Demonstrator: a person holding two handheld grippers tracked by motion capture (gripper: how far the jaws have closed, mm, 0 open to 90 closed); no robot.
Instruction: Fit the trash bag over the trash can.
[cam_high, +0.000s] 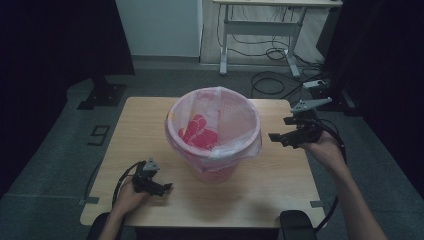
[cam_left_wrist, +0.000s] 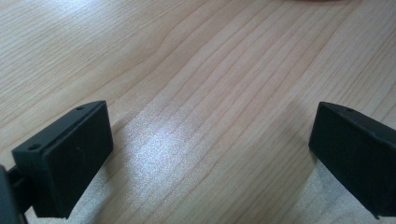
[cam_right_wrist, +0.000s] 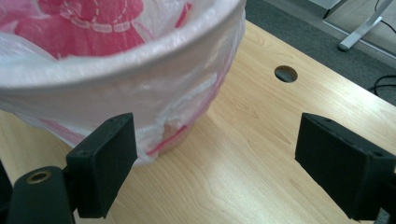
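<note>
Meanwhile, at the table: two hand-held tongs flank a lined bin.
Right gripper (cam_high: 280, 129): jaws spread wide with nothing between them, raised beside the bin's right side and pointed at its rim.
Left gripper (cam_high: 167, 187): jaws spread and empty, low over the bare wooden table (cam_left_wrist: 196, 93), near its front-left part.
Bin (cam_high: 215, 172): a pink perforated plastic basket, upright near the table's middle.
Liner (cam_right_wrist: 154, 70): a thin translucent bag with red print, folded over the rim and hanging loose down the outside.
Handling: the film looks light, soft, slippery and easily torn; the basket probably light enough to tip.
Where to grip: likely the loose folded hem just below the rim, pinching film alone.
</note>
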